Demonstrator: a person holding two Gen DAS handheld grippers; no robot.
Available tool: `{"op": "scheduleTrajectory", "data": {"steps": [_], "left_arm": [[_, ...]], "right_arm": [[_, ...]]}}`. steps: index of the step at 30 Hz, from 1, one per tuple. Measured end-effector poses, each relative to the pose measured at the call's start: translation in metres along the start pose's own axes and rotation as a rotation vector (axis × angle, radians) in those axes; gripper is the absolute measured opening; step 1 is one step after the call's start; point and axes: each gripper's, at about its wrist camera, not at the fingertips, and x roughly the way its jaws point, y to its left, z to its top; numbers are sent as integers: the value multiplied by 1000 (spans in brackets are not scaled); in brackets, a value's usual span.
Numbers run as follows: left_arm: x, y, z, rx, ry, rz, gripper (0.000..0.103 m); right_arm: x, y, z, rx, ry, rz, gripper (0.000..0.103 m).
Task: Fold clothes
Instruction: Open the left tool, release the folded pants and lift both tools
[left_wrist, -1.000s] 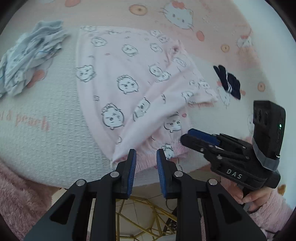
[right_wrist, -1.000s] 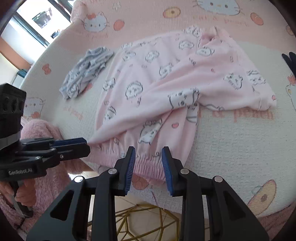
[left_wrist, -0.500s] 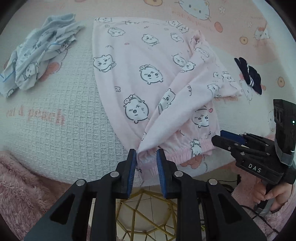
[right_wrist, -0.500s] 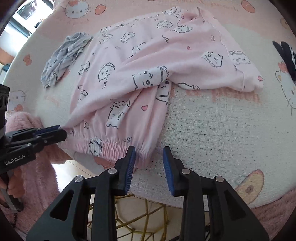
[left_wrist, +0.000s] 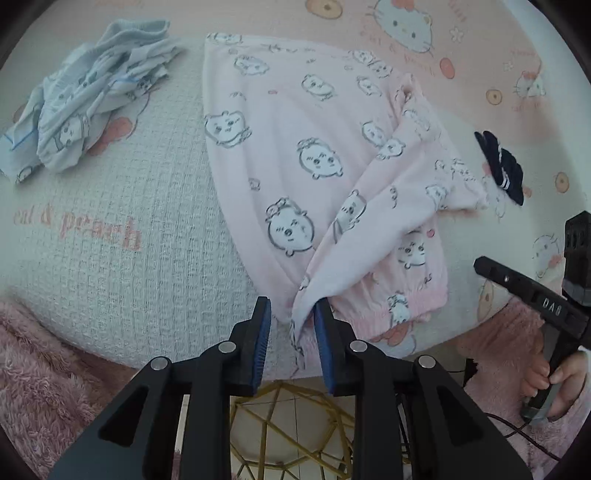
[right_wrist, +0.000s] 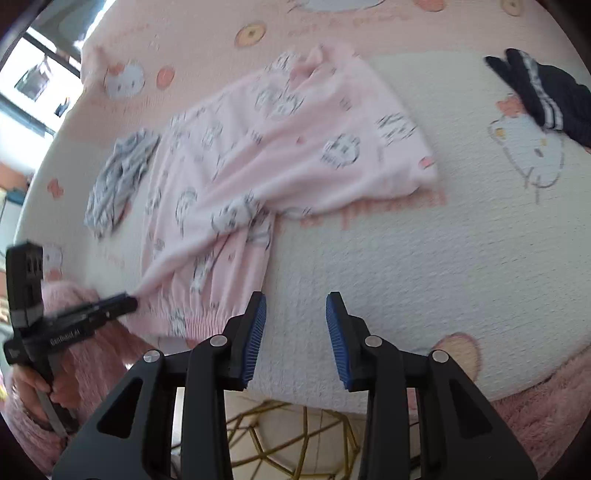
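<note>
Pink cartoon blanket (left_wrist: 110, 258), left gripper (left_wrist: 291, 317) fingers opening around pink pajamas (left_wrist: 295, 147), right gripper (right_wrist: 295, 317) opening, empty.

A home bedroom, by the look of it: a bed under a pink cartoon-cat blanket (left_wrist: 122, 206), loose clothes strewn across it, and a bright window (right_wrist: 33, 74) at ten o'clock.

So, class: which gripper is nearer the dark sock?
Right. The right gripper is over bare blanket beyond the pink pyjamas, on the dark sock's side; the left gripper is at the pyjamas' opposite hem corner, jaws opening.
</note>
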Motion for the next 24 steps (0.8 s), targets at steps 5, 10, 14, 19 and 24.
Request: {"op": "scheduleTrajectory", "data": {"steps": [5,10,14,19,24], "left_arm": [[5,-61,26,187,-40,-66,36],[32,-142,64,354,-49,-111,42],[64,-201,85,444,-36,-152,42],[101,-240,86,535,17,-114,43],[104,-233,85,562,-21,-53,11]], "right_arm": [[-25,-34,46,70,-96,-102,35],[-27,-80,49,172,-130,-156,35],[-16,-115,40,337,-77,-88,35],[-15,-125,54,350,-92,-111,35],[-5,-124,60,353,-71,-95,35]]}}
